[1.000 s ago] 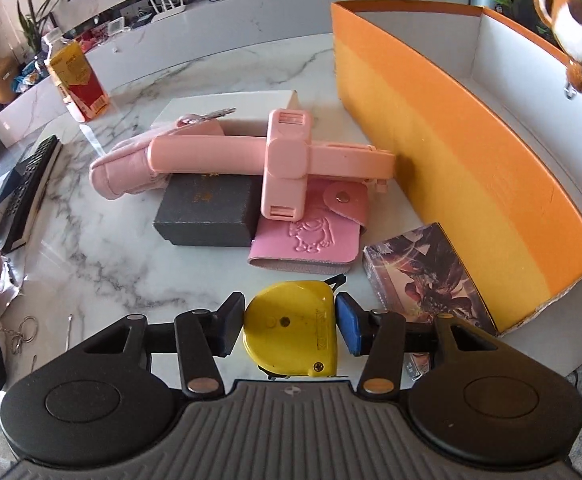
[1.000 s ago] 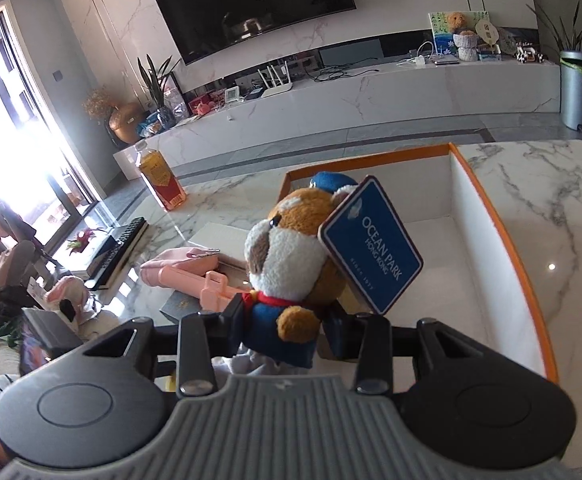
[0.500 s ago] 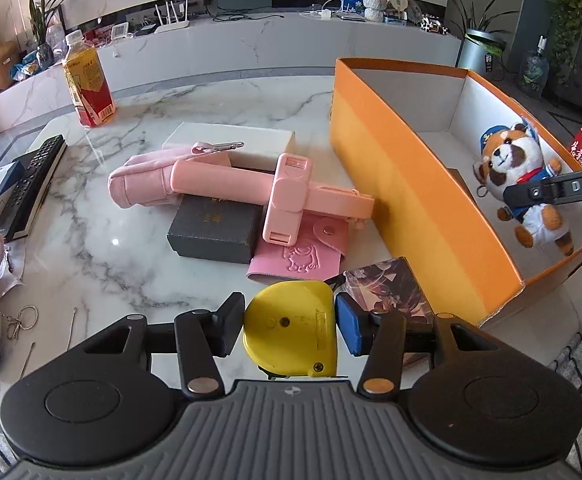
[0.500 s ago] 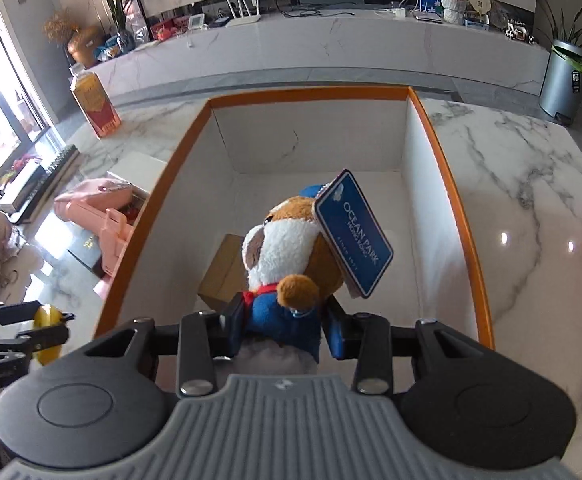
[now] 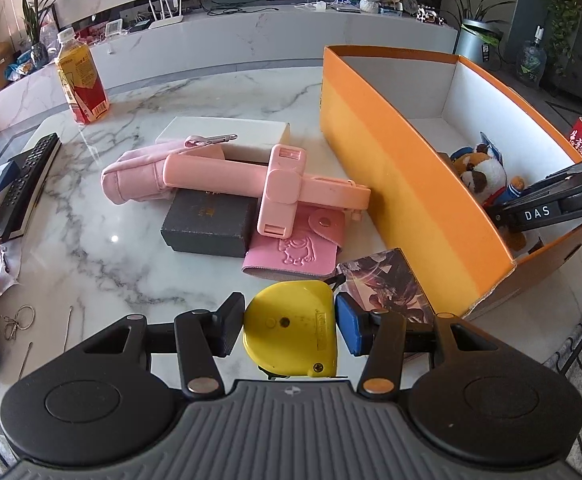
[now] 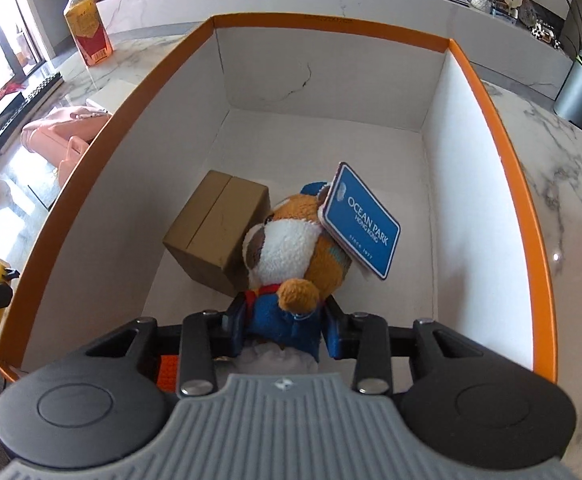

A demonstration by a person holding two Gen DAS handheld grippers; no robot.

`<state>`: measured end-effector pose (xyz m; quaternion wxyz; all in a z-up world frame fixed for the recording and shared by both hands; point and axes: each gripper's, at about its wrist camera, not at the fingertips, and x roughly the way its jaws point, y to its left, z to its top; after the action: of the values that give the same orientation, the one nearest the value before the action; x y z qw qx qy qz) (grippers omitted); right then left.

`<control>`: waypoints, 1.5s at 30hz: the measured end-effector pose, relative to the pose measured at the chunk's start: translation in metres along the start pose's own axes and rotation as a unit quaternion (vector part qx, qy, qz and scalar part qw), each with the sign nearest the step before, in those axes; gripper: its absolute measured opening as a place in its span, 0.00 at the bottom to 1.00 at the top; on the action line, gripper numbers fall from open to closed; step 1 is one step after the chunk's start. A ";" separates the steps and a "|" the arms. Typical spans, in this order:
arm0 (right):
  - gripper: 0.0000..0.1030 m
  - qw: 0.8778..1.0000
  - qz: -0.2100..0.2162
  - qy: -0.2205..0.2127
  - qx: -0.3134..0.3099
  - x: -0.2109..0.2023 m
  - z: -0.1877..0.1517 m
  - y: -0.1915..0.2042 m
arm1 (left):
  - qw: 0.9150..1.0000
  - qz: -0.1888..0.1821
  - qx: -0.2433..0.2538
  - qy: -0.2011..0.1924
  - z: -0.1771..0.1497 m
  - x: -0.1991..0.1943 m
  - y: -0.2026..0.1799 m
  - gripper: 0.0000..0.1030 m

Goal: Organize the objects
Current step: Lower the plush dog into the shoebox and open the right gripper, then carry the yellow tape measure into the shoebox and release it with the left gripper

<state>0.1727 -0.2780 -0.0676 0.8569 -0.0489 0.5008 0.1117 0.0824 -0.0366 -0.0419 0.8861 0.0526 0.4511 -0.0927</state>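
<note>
your right tongs (image 6: 285, 326) clamp the soft, light plush toy (image 6: 291, 252) at its squashy body, left tongs (image 5: 289, 326) clamp the rigid, slick tape measure (image 5: 291, 330).

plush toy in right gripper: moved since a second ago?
Yes. The plush toy, held in the right gripper, has come down inside the orange box, beside the cardboard box; before, above its rim.

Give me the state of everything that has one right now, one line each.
left gripper: shut on the yellow tape measure, above the table.
right gripper: shut on the plush toy, inside the orange box.
orange box: open-topped, upright.
cardboard box: closed, tilted, in the orange box.
pink wallet: snapped shut, on the table.
bottle: capped, upright.
</note>
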 end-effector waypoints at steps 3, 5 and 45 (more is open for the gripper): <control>0.38 0.998 0.024 0.009 -0.055 0.001 -0.002 0.014 | 1.000 -0.001 0.001 0.001 0.000 0.000 0.000 0.56; 0.38 0.997 0.041 0.011 -0.065 0.000 -0.003 0.019 | 1.000 0.001 -0.001 0.002 0.000 0.001 0.001 0.56; 0.85 0.991 0.091 -0.096 0.035 -0.082 -0.033 -0.035 | 0.996 -0.058 0.066 -0.014 0.082 0.001 -0.112 0.56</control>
<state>0.1142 -0.3296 -0.0132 0.8886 0.0378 0.4220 0.1755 0.1239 -0.1611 0.0043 0.8800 0.0837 0.4339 -0.1742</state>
